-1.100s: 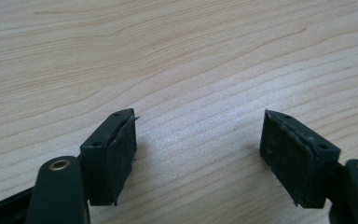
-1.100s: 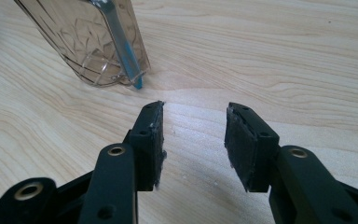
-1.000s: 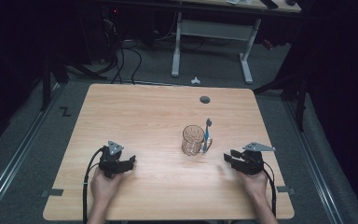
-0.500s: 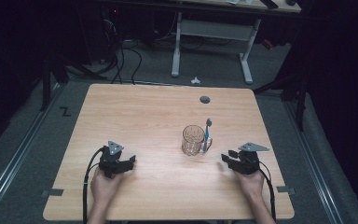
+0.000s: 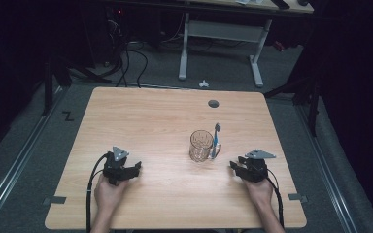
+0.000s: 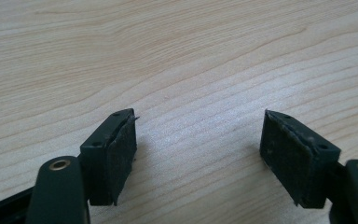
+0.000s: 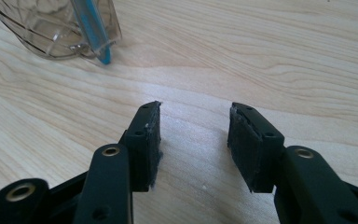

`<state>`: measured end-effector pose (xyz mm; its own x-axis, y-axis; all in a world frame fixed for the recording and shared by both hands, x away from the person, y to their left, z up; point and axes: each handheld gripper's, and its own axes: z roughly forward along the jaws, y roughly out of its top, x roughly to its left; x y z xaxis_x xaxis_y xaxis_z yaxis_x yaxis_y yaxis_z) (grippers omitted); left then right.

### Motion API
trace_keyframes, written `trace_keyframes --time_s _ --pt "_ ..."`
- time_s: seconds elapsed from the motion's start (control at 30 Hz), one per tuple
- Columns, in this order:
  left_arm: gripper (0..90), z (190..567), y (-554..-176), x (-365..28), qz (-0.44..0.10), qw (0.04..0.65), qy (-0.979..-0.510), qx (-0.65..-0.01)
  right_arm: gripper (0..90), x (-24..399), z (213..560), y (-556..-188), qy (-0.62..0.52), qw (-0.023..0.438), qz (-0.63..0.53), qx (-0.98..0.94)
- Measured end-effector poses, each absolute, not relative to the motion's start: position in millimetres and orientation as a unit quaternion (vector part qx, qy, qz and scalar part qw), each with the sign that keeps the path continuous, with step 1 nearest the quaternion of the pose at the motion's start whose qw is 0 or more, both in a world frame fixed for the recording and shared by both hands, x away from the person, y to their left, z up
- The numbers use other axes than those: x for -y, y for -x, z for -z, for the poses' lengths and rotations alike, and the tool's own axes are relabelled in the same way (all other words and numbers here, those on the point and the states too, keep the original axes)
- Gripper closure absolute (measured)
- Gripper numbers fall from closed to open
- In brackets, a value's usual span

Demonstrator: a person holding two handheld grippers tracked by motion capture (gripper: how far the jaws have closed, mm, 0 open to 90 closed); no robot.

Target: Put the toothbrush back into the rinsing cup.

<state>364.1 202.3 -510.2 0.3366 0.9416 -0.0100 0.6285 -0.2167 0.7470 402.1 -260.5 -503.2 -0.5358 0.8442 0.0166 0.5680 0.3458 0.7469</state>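
Toothbrush (image 5: pixel 216 137) and glass mug (image 5: pixel 201 145) are standing together on the table (image 5: pixel 150 116), the blue brush leaning upright inside the mug, and both are sitting ahead of the right gripper (image 5: pixel 237 168) and off to its jaws' left, near but clearly apart. In the right gripper view the mug's base (image 7: pixel 51 28) and the brush's lower end (image 7: pixel 95 32) are showing beyond the left jaw, with bare wood between the two pads. Those jaws have just been opening and are standing moderately wide with nothing in them. The left gripper (image 5: pixel 132 170) is resting on the table well apart from the mug, its jaws gaping wide over empty wood (image 6: pixel 196 140).

Judging by this, the work is sitting at a pause beside the mug, with either a release or an approach in hand; which one is hard to say from here. Any next grasp is calling for the right jaws to be swinging left and forward until the brush or the mug wall is lying between the pads.
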Motion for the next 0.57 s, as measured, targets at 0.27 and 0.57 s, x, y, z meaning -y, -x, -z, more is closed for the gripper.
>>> trace_keyframes --time_s 0.27,0.57 --pt "27.6 510.2 -364.0 -202.4 -0.232 0.337 -0.745 -0.527 46.0 256.2 503.8 -400.5 -0.435 0.217 -0.343 -0.804" --pt "27.6 510.2 -364.1 -202.4 -0.232 0.338 -0.744 -0.527 41.9 258.2 504.0 -402.6 -0.448 0.206 -0.344 -0.799"
